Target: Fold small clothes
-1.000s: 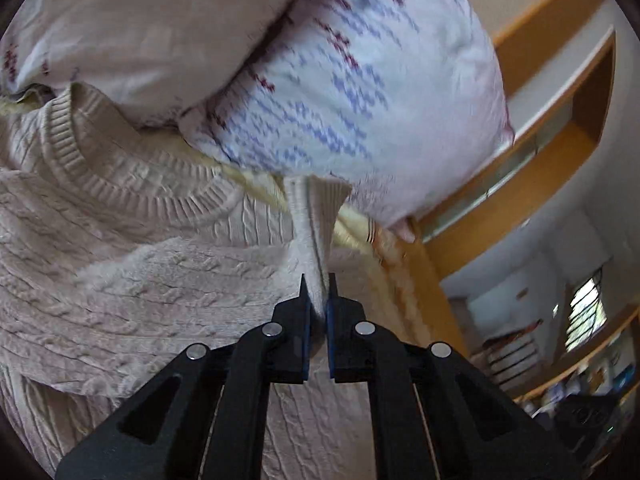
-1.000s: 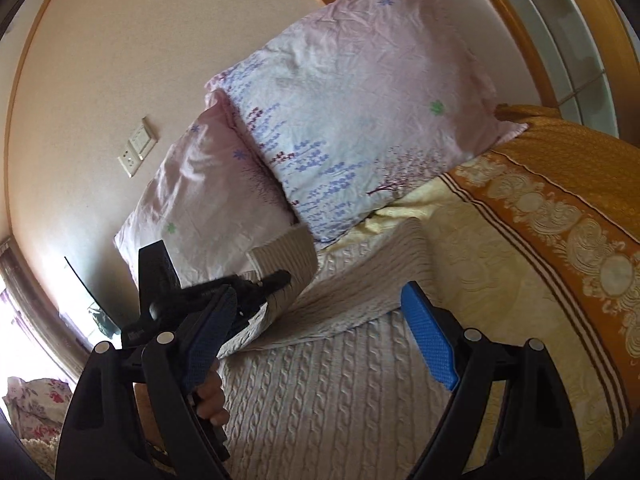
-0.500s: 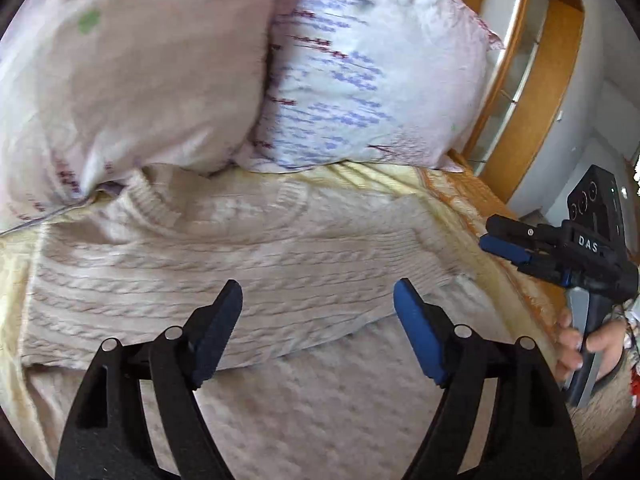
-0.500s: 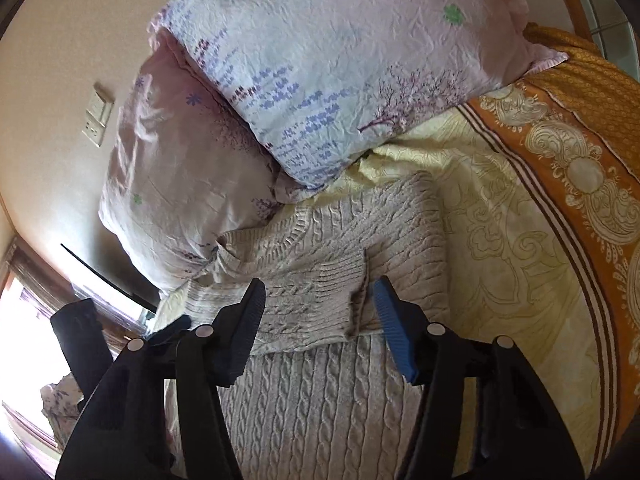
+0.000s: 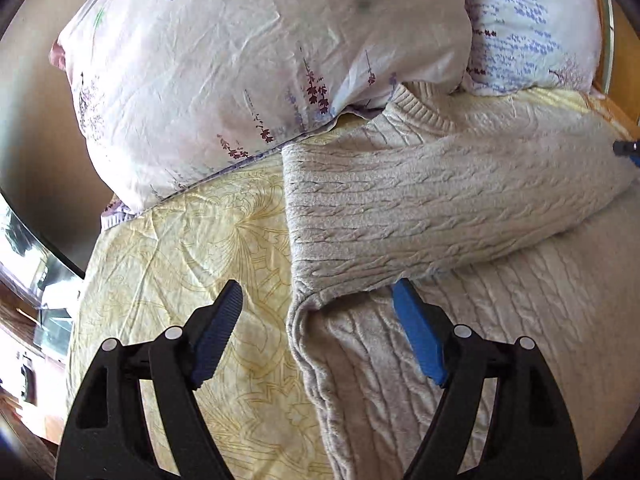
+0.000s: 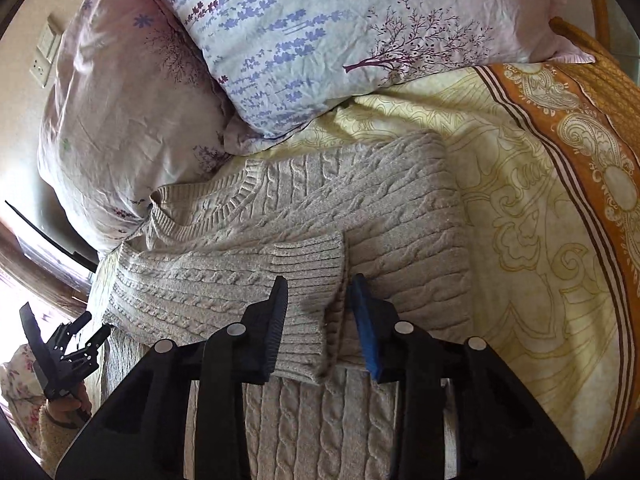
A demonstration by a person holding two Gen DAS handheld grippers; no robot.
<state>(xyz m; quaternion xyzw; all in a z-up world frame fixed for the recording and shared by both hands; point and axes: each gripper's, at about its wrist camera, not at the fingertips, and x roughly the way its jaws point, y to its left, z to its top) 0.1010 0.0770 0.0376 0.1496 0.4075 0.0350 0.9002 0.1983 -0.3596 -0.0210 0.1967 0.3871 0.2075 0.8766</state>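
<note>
A beige cable-knit sweater (image 5: 440, 216) lies on the yellow bedspread, with both sleeves folded across its chest; it also shows in the right wrist view (image 6: 304, 240). My left gripper (image 5: 316, 308) is open and empty at the sweater's left side edge, where the folded sleeve bends. My right gripper (image 6: 320, 296) is open, its jaws on either side of the ribbed sleeve cuff (image 6: 308, 276), not closed on it. The left gripper also shows small at the far left of the right wrist view (image 6: 86, 330).
Two floral pillows (image 6: 320, 32) lean at the head of the bed, touching the sweater's collar. The yellow bedspread (image 5: 180, 280) has an orange patterned border (image 6: 580, 128) to the right. A wall socket (image 6: 44, 60) is at the upper left.
My left gripper released the sleeve it held, opened and moved left to the sweater's side edge. My right gripper came down over the folded sleeve cuff and narrowed its opening.
</note>
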